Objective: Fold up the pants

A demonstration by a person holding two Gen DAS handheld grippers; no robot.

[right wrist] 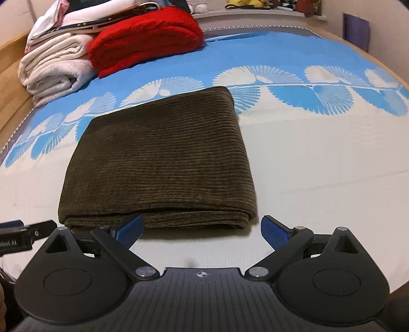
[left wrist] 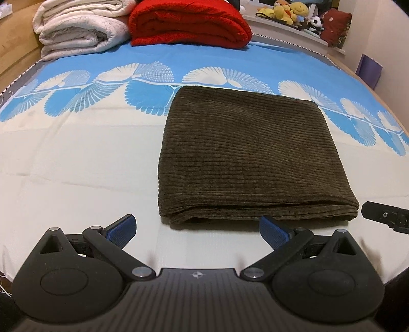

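Observation:
Dark olive-brown corduroy pants [left wrist: 251, 155] lie folded into a neat rectangle on the bed, layered edges toward me. They also show in the right wrist view [right wrist: 161, 163]. My left gripper [left wrist: 198, 226] is open and empty, just short of the pants' near edge, toward their left corner. My right gripper [right wrist: 202, 226] is open and empty, just short of the near edge at the right corner. Each gripper's tip shows at the edge of the other's view: the right one [left wrist: 386, 215], the left one [right wrist: 25, 233].
The bed sheet [left wrist: 76, 166] is white with a blue fan-pattern band. A folded white blanket [left wrist: 79, 28] and a folded red blanket [left wrist: 189, 23] lie at the far side. Plush toys [left wrist: 291, 11] sit on a shelf beyond. A purple bag [left wrist: 369, 70] stands far right.

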